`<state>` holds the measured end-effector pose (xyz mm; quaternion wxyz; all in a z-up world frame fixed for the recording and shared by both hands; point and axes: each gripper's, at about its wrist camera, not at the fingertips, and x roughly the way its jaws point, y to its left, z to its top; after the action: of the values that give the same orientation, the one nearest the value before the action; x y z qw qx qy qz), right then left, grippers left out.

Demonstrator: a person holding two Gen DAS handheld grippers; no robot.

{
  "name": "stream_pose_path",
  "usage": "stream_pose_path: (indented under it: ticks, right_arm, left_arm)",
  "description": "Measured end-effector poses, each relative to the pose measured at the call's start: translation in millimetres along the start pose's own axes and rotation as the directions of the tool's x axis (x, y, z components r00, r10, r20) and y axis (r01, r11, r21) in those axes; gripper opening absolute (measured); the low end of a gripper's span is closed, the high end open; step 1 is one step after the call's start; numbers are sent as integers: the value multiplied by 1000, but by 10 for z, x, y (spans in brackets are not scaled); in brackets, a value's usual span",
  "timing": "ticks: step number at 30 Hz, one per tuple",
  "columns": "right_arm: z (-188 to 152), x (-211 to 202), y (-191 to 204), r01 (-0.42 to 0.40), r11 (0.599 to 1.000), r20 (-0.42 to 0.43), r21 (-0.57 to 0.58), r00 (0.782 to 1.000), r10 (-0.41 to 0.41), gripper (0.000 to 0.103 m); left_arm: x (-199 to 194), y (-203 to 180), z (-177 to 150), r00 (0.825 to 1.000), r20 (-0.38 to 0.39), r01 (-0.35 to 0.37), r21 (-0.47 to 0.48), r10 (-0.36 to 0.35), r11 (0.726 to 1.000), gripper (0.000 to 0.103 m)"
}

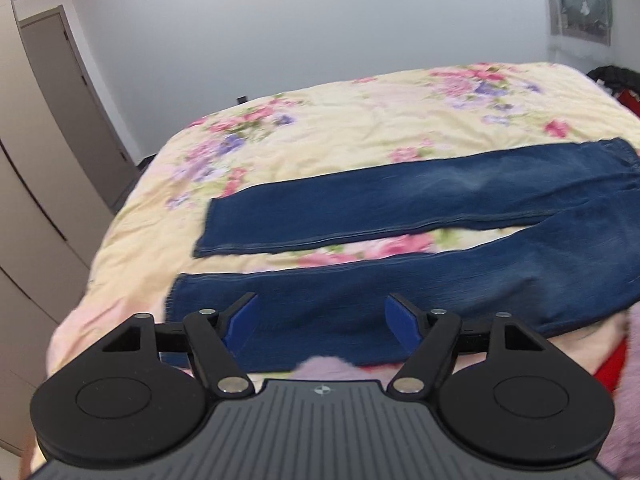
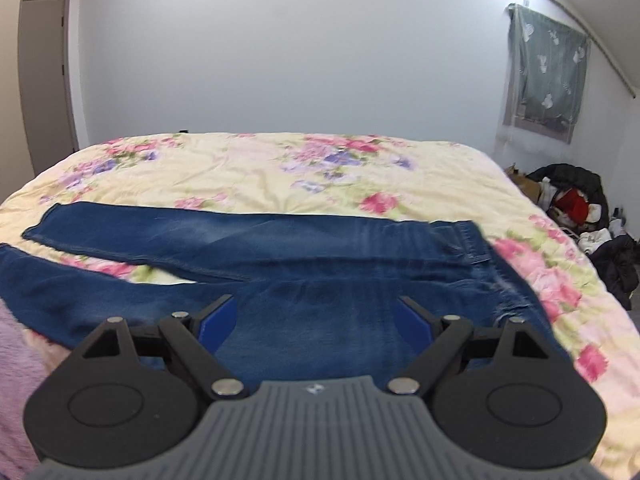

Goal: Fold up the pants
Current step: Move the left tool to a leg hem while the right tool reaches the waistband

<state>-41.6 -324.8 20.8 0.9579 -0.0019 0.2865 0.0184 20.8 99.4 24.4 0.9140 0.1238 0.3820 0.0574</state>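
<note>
Blue jeans (image 1: 400,208) lie flat on a floral bedspread (image 1: 340,120), legs spread apart and pointing left, waistband at the right. My left gripper (image 1: 320,320) is open, hovering over the near leg close to its hem (image 1: 176,300), holding nothing. In the right wrist view the jeans (image 2: 280,240) lie across the bed (image 2: 260,160) with the waistband (image 2: 472,240) at the right. My right gripper (image 2: 316,320) is open above the near hip area of the jeans, holding nothing.
A pink fuzzy cloth (image 1: 632,360) lies at the bed's near edge; it also shows in the right wrist view (image 2: 16,360). A pile of clothes and bags (image 2: 576,204) sits on the floor right of the bed. Wardrobe doors (image 1: 40,200) stand at left.
</note>
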Motion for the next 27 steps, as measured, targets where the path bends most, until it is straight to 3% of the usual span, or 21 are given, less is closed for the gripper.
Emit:
stream_pose_path:
  ticks: [5,9,11,13,14,16,17,22,24,27]
  right_arm:
    - [71,193,-582,59,997,-64,-44,996,-62,82]
    - [92,346,-1056,127,985,-110,-113,984,-140,81]
    - [74,472,-1293,138,981,-155,-134,975,-158,75]
    - [24,627,-1511,149,976,-228,-158,956,-183,57]
    - [-5,700,-1604,157,972,-268,-174,942,-200,53]
    - [-67,818,-1791,158,965,-352,-210,908,-225,35]
    - [-77,842,-1874,157,960,-384,-232,892,-239,32]
    - [58,649,-2218,97,906,-469,-413,830,-303,31]
    - [127,549,-2291,67,869,-467,-490,822,-326,32]
    - [137,528,-2357,40,860,-459,-509,832,-311,35]
  left_arm:
    - [210,318,-92,998,-46,-37,92,41,995,76]
    - [450,496,-193,996,-83,-19,204,37,979,72]
    - [600,553,-244,993,-108,-18,254,47,967,71]
    - [739,579,-295,990,-118,-31,310,71,950,70]
    - [815,594,-334,988,-123,-44,350,93,936,70]
    - [972,624,-395,980,-162,-44,397,117,917,70]
    - [1025,630,-422,977,-177,-36,416,119,909,70]
    - [1276,641,-567,967,-209,-28,491,148,871,70]
    - [1374,608,-614,966,-216,-9,525,143,851,70]
    - [1533,531,-731,967,-215,18,601,140,799,70]
